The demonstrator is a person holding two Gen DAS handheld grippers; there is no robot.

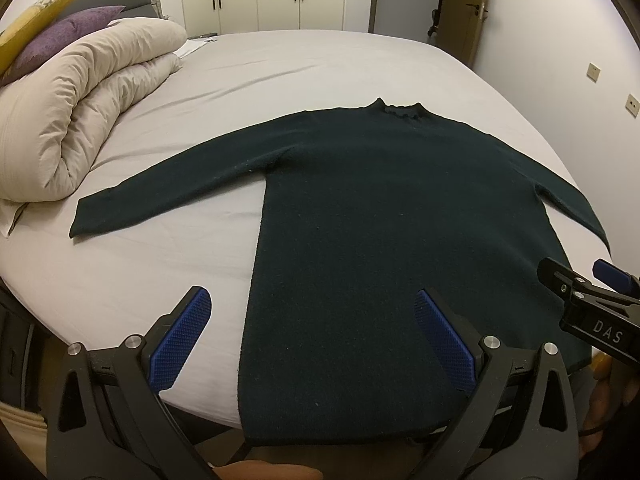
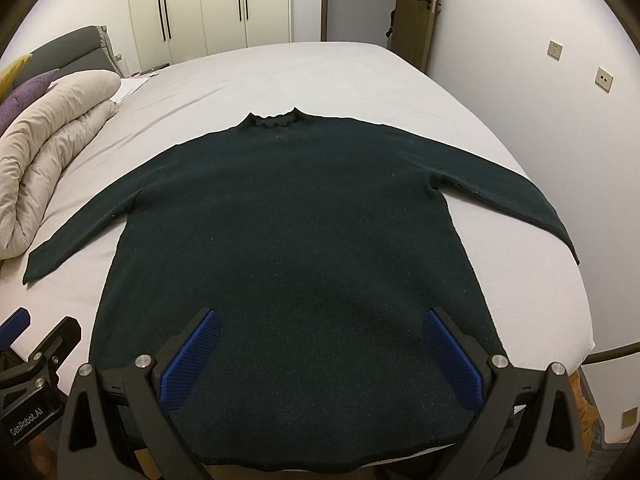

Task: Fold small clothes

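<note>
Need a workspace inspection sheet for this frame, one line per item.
Surface: bed with a pale sheet, lightly creased.
Job's things: dark sweater spread flat, both sleeves out, collar at the far end, not yet folded.
Clutter: rolled duvet and cushions at the left.
Grippers: left tongs open over the hem; right tongs open over the hem.
Cables: nothing seen.
Surroundings: wardrobe, door, wall sockets.

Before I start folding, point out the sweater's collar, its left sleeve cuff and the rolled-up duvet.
collar (image 2: 275, 120): right wrist view, on the wavy neck edge.
left sleeve cuff (image 1: 80, 218): left wrist view, on the sleeve's end nearest the duvet.
duvet (image 1: 80, 96): left wrist view, on the top fold of the beige roll.
</note>
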